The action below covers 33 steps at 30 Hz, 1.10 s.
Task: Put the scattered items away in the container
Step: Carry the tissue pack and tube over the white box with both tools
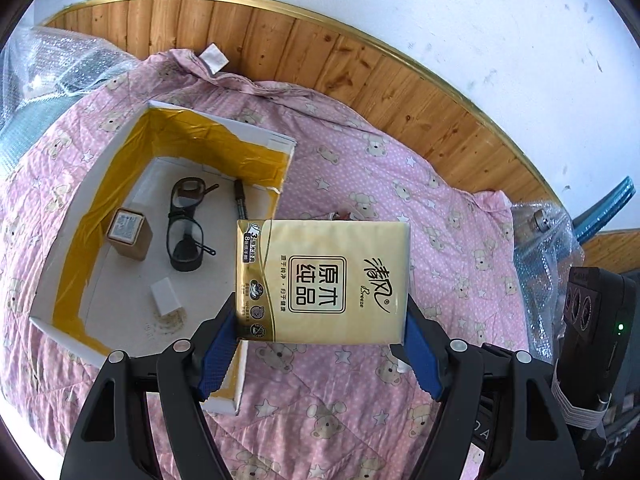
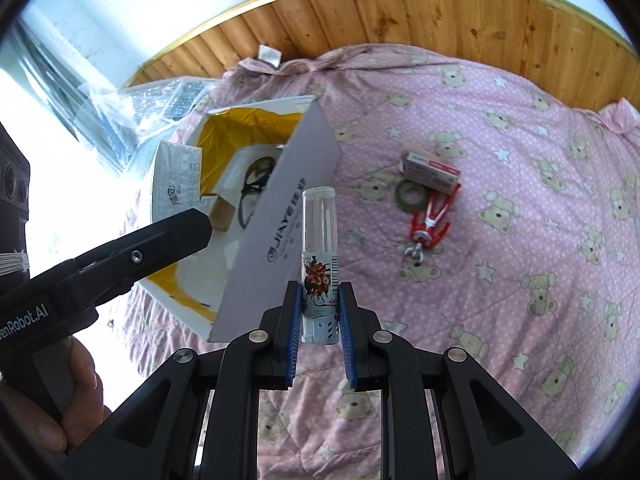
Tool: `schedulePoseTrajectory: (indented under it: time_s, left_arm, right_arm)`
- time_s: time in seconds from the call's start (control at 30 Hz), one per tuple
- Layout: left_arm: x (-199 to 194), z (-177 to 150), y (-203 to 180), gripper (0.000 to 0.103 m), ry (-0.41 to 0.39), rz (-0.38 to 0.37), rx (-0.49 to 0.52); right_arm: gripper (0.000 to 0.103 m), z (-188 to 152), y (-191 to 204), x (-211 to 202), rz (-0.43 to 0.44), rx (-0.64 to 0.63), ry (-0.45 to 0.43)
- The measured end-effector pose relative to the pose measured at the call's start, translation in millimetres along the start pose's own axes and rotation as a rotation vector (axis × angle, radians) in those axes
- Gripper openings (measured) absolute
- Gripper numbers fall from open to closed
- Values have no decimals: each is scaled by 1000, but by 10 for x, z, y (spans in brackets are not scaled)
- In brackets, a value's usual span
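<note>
— What have I got in the left gripper (image 1: 322,320)?

— My left jaws are clamped on the two side edges of a flat yellow tissue pack (image 1: 324,280), held above the pink bear-print quilt (image 1: 400,184), just right of the white cardboard box with yellow tape lining (image 1: 100,184). Inside the box lie black-framed glasses (image 1: 186,224), a dark pen (image 1: 241,200), a small brown carton (image 1: 130,234) and a white block (image 1: 166,296).

— And the right?

— My right gripper (image 2: 320,316) pinches a clear-capped printed tube (image 2: 320,256) upright, near the box's right wall. Far right on the quilt sit a red-and-white flat carton (image 2: 430,168), a green tape ring (image 2: 410,191) and a red plastic clip (image 2: 430,224), close together.
</note>
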<state>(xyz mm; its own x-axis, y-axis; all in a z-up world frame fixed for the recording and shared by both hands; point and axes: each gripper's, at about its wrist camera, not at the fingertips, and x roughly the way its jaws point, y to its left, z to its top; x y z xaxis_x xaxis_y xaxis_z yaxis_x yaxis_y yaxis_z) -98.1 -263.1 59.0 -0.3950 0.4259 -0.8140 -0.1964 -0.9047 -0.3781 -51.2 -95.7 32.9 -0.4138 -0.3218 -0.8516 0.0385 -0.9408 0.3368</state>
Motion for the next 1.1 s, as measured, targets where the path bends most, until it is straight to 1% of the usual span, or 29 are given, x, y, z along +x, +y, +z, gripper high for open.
schedulePoseTrajectory:
  time_s: [0.43,1.1]
  left_arm:
    - [-278,-20,388,75,-53,0,-88]
    - [-458,-77,1045,75,-83,39,-224]
  right_arm:
    - [19,86,426,31,11,-87,9]
    - [19,292,1074,306,50,-219,51]
